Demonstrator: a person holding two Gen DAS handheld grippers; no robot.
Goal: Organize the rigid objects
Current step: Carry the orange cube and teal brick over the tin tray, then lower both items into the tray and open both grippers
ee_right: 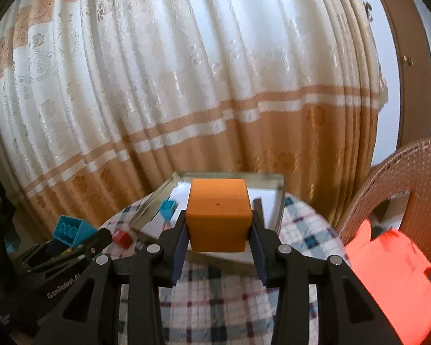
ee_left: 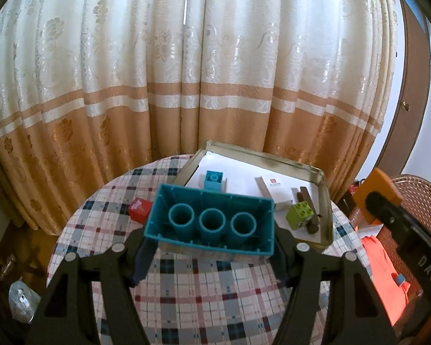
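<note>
Teal brick [ee_left: 209, 221]; orange cube [ee_right: 217, 215]; plaid tablecloth [ee_left: 204, 293]; cream-tan curtain [ee_left: 186, 72].

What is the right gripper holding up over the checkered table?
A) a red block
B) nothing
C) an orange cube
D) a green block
C: in the right wrist view the right gripper has its two fingers pressed against the sides of the orange cube, lifted above the table.
</note>
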